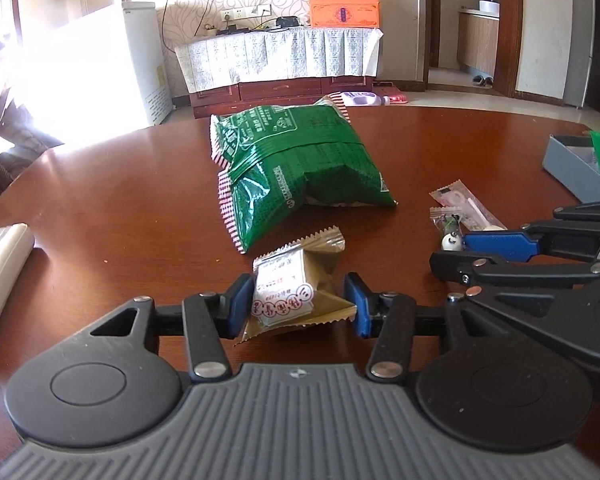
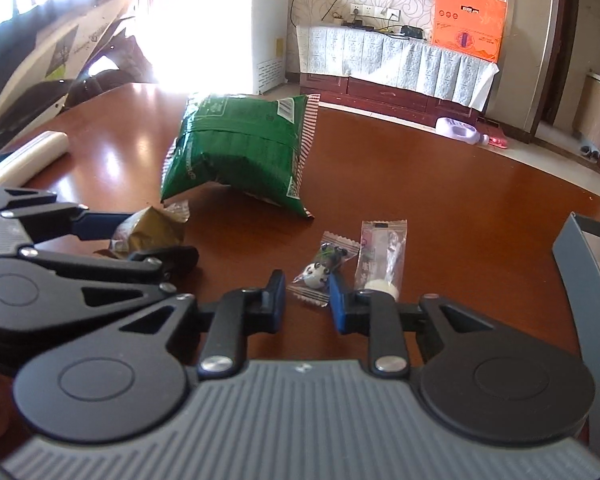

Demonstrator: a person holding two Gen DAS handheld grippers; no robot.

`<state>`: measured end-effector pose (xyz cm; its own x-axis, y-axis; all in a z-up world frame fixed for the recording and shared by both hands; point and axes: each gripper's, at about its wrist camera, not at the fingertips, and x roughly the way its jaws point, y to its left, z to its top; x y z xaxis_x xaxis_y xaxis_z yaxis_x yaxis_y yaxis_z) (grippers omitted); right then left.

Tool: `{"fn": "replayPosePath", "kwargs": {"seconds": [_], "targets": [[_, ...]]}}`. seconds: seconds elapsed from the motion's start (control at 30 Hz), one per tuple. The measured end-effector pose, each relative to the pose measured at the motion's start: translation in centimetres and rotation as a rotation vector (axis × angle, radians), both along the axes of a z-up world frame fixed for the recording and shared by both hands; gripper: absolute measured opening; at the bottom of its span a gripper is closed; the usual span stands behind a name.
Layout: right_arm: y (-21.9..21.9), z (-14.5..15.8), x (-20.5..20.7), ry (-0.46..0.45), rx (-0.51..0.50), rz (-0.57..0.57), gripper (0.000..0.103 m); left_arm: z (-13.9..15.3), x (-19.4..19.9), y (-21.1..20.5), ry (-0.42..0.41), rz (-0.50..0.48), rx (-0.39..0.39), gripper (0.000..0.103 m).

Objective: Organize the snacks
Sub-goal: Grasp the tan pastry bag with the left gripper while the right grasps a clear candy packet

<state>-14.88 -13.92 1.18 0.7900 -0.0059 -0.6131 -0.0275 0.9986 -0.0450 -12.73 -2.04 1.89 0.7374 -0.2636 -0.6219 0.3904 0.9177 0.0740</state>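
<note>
Left tool point(image 1: 296, 300) loosely straddling olive pastry packet point(image 1: 300, 280) on desk point(image 1: 120, 200), pads apart; right tool point(image 2: 306, 296) clenched on panda candy wrapper point(image 2: 320, 272).

Snack bag point(image 1: 300, 160) behind small packet point(image 1: 296, 292)

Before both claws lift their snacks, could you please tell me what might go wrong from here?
1. The right claw pinches only the crinkly edge of the panda candy; it could slip out.
2. The left claw sits loosely around the brown pastry packet; lifting now may drop it.
</note>
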Motion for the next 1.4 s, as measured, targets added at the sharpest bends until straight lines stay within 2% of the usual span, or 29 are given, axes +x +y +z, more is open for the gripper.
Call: {"fn": "replayPosePath", "kwargs": {"seconds": [0.1,0.2,0.3,0.57,1.0,1.4], "targets": [[-0.1,0.2,-0.1,0.004,0.017,0.003,0.027,0.0,0.3,0.0,0.005,-0.001,-0.007,0.059],[0.1,0.7,-0.8,-0.006,0.020,0.015,0.026,-0.1,0.3,0.0,0.009,-0.010,-0.018,0.055],[0.5,0.8,-1.5,0.003,0.007,0.033,0.026,-0.1,0.0,-0.4,-0.004,-0.012,0.004,0.054],[0.7,1.5,-4.0,0.004,-0.018,0.060,0.026,0.1,-0.3,-1.0,0.012,-0.011,-0.009,0.054],[0.0,3.5,-6.7,-0.061,-0.011,0.043,0.026,1.1,-1.5,-3.0,-0.018,-0.041,-0.018,0.054],[-3.1,5.1,-9.4,-0.125,0.006,-0.049,0.026,2.6,-3.6,-6.9,-0.056,-0.105,-0.032,0.054]]}}
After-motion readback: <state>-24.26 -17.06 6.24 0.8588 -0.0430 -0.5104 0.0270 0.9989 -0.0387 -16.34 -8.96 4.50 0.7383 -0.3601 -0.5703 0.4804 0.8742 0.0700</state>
